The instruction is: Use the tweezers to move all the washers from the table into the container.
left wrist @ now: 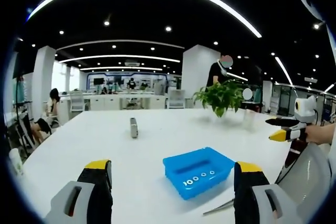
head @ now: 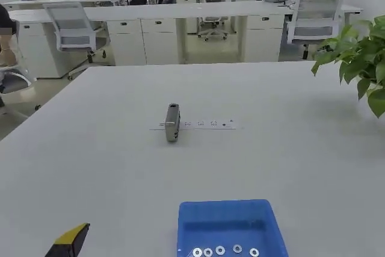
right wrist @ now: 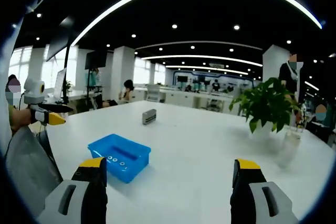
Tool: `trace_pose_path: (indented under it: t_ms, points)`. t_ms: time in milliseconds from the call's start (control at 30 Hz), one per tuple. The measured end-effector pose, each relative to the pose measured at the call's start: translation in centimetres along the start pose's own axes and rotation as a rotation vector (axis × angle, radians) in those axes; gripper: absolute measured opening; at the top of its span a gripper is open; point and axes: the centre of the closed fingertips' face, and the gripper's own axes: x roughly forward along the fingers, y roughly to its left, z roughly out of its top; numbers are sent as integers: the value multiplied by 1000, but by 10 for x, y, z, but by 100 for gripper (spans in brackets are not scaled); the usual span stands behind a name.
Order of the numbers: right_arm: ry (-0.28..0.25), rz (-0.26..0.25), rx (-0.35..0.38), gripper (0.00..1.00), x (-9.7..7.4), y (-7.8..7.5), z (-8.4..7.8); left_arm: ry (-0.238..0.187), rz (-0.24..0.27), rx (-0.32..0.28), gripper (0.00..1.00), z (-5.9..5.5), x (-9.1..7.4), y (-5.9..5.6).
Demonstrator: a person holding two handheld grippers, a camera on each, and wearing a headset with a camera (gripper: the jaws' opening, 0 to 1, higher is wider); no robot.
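left gripper: jaws spread wide, nothing between them. right gripper: the same, parted and empty. the blue container sits on the white table close in front of you. looking down from the head view you can count five washers in a row inside it, toward its near side; from the gripper views they read as a line of pale dots on the tray floor. look to the left gripper view for the tweezers: a thin metal sliver lying on the table just beside the container, not in either gripper's hold, too small to tell whether the tips are spread or pressed together. each gripper view catches your other gripper raised off to the side, well apart from the container. the head view has the yellow-and-black tip of a gripper at lower left, side unclear. a small grey device lies mid-table, and a potted plant is at the right edge.
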Motion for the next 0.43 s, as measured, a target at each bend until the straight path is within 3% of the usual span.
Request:
trace_pose_path:
  t_ms: [67, 100, 167, 300, 433]
  points:
    - [-6, -2, -6, 96, 0, 1, 2, 11, 30, -15, 99, -2, -2, 10]
    - [-7, -5, -12, 95, 0, 1, 3, -10, 42, -37, 99, 1, -4, 13]
    - [-10, -4, -20, 93, 0, 2, 4, -33, 46, -47, 99, 5, -5, 14]
    - [4, -5, -30, 90, 0, 3, 2, -27, 58, -15, 99, 4, -6, 15]
    - [-10, -17, -4, 86, -2, -1, 5, -36, 80, -39, 99, 5, -8, 21]
